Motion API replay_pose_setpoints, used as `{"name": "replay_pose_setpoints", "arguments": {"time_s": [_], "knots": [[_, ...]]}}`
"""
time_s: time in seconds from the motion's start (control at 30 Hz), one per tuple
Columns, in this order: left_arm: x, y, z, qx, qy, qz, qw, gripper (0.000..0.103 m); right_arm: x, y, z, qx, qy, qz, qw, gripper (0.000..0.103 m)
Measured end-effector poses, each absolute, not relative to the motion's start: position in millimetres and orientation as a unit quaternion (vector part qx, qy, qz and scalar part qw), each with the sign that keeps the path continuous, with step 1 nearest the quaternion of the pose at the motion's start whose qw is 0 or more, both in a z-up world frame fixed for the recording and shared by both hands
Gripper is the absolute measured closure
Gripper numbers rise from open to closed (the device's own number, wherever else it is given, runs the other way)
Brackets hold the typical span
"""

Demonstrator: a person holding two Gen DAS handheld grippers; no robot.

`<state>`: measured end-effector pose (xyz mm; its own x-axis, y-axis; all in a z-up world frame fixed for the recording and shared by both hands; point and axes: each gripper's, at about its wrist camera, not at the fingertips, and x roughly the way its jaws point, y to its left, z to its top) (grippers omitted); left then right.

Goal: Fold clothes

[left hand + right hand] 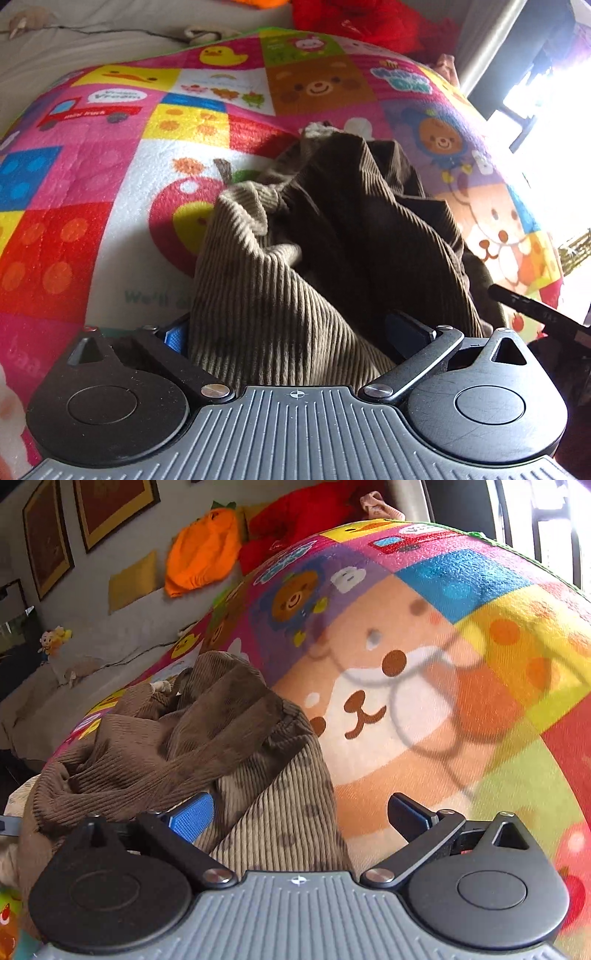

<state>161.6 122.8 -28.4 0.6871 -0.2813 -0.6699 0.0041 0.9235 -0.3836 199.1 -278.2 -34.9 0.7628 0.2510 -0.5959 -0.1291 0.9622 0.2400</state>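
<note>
Left gripper point(291, 334): wide-set blue pads, brown ribbed corduroy garment point(295, 266) bunched right between them and filling the gap. Pads look spread rather than pinched, so fabric sits in the jaws without a firm clamp as far as I can tell; likely staged there to take an edge for lifting or spreading.

Right gripper point(299, 814): fingers apart, left blue pad point(192, 818) touching the garment's point(207, 738) lighter ribbed edge, right pad over bare mat. Nothing held. Probably lining up on that edge as the second grab point.

Garment: crumpled heap, not flat, not folded, lying on the colourful cartoon-patchwork play mat point(92, 206) with bears, ducks and an apple. Darker inner face shows in folds. In the left view its long axis runs away from the gripper toward a gathered far end with a pale scrap point(317, 129), possibly a waistband or label; cannot tell which end it is. Folding looks barely begun; needs flattening first.

Further out: black tip of the other tool point(532, 306) at the right of the left view. Beyond the mat, grey sheet point(74, 44), orange pumpkin-shaped cushion point(203, 557), red plush mass point(303, 520), framed pictures point(85, 517) on the wall.
</note>
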Motion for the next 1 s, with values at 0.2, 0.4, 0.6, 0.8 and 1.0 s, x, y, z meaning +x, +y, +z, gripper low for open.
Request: {"name": "replay_pose_setpoints", "arguments": {"time_s": [0.2,0.4,0.6,0.8,1.0], "knots": [[158,103,-29,-0.116,0.386,-0.079,0.912,0.033,195,-268,-40,0.097,0.343,0.152,0.922,0.044],[130,88,-24,-0.107,0.404,-0.099,0.903,0.085,167,-270,-40,0.107,0.352,0.173,0.913,0.094],[54,68,-10,-0.081,0.414,-0.175,0.889,0.085,84,-300,-33,0.100,0.358,0.182,0.910,0.095],[0,64,23,-0.057,0.380,-0.218,0.897,0.049,4,-315,-13,-0.009,0.314,0.152,0.937,0.086],[20,55,52,-0.107,0.357,-0.251,0.893,0.014,-32,-269,32,-0.122,0.226,0.259,0.931,0.041]]}}
